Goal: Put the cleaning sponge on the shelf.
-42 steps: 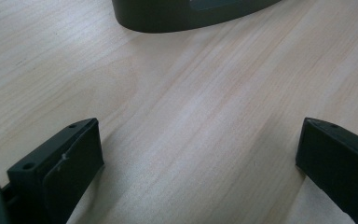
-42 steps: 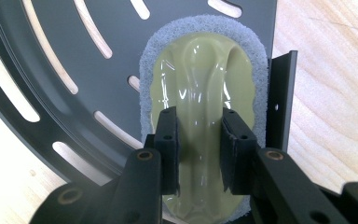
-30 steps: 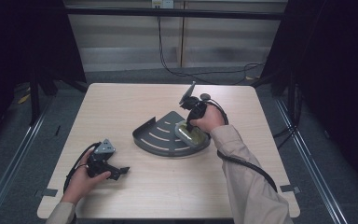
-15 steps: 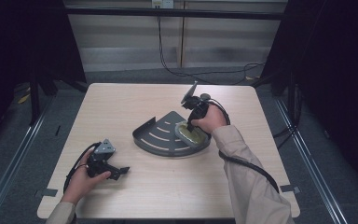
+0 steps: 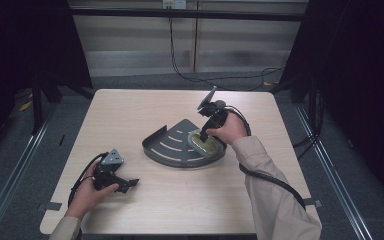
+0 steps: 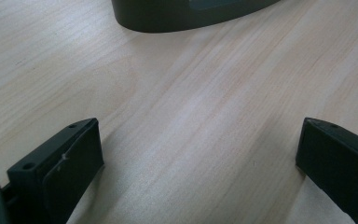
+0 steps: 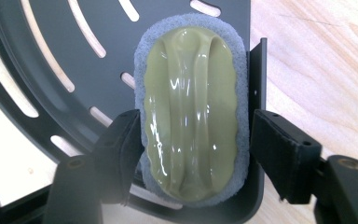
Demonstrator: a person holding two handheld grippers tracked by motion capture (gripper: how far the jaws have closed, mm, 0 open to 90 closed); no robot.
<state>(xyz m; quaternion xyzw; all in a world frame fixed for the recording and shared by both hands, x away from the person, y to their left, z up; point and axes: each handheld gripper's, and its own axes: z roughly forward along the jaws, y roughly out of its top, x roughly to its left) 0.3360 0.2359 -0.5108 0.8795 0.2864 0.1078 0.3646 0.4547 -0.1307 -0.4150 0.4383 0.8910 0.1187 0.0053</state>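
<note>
Right gripper (image 5: pixel 206 138) points down over the scrub pad (image 5: pixel 203 144), right hand (image 5: pixel 226 131) wrapped round its body, wrist bent, forearm and tan sleeve (image 5: pixel 275 197) running in from the table's near right corner. Grey three-cornered plate on top tilts toward the far edge.

Right gripper view: right gripper (image 7: pixel 189 154) has its jaws either side of the scrub pad (image 7: pixel 192 109), which lies flat between them. The jaws have just been opening. Right jaw stands clear of the pad's edge; left jaw sits just beside the grey foam rim, and I can't tell if it's touching. So: released, not clamped.

Pad is an olive-green glossy oval grip on a grey foam base. It sits in the dark slotted tray (image 5: pixel 172 145), against the tray's straight right-hand wall, roughly mid-table, slightly right of centre. Tray (image 7: pixel 51 51) has curved slots with wood showing through.

Left gripper (image 5: pixel 130 183) lies low near the near left corner of the table (image 5: pixel 130 107), left hand (image 5: pixel 91 192) gripping it from behind, jaws pointing across toward the tray. Left gripper view: left gripper (image 6: pixel 200 154) wide open, bare wood between the jaws, tray wall (image 6: pixel 186 14) further ahead.

No brand, label or legible writing on the pad, tray or grippers.
</note>
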